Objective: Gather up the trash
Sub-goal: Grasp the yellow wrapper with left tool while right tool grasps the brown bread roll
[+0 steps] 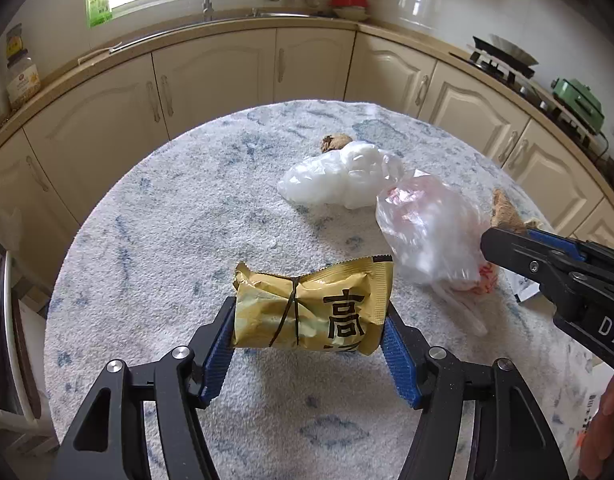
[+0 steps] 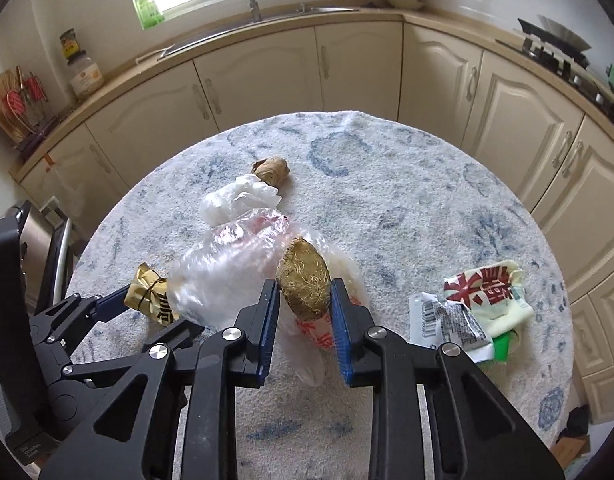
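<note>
The near end of the gold snack wrapper (image 1: 313,312) is hidden behind the pads of the left gripper (image 1: 307,344), and only part of its black printed character is readable. Its far end, tied with a dark band, is cut off by the clear plastic bag (image 2: 227,272) in the right wrist view. The bag's contents are hard to make out through the film; only red print is seen at its lower edge.

On the round white-and-blue table cover (image 2: 407,200), 2 brown fibrous husk lumps are counted: 1 (image 2: 305,280) is pinched between the blue pads of the right gripper (image 2: 303,312), just in front of the clear bag, and 1 (image 2: 271,171) lies beyond the bag, touching the crumpled white plastic bag (image 2: 243,200). 2 plastic bags are seen in all, touching each other. To the right of the clear bag, well apart, 1 pile of flattened printed wrappers (image 2: 475,312) is lying.

The gold wrapper is clamped across its width by the left gripper, left of the clear bag.
</note>
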A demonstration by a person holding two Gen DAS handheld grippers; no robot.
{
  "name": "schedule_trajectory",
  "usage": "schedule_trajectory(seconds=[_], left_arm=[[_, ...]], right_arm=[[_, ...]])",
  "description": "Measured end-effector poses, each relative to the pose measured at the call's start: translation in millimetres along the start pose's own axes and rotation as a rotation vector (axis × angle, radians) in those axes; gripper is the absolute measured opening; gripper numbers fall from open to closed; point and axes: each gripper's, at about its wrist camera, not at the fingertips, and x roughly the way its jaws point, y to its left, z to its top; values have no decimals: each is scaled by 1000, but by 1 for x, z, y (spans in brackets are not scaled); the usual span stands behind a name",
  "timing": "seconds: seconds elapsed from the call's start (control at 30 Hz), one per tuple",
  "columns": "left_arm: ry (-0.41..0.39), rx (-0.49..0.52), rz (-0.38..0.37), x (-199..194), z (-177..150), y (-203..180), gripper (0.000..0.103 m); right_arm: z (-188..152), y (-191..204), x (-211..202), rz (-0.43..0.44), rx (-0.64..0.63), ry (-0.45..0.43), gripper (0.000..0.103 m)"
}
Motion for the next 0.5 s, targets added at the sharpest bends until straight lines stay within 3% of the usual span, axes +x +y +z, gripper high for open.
schedule_trajectory(seconds=[0.5], left_arm=[[-86,48,1,-78,-32,-20,62]], right_arm=[[-35,-5,-62,-26,41,-52,26]])
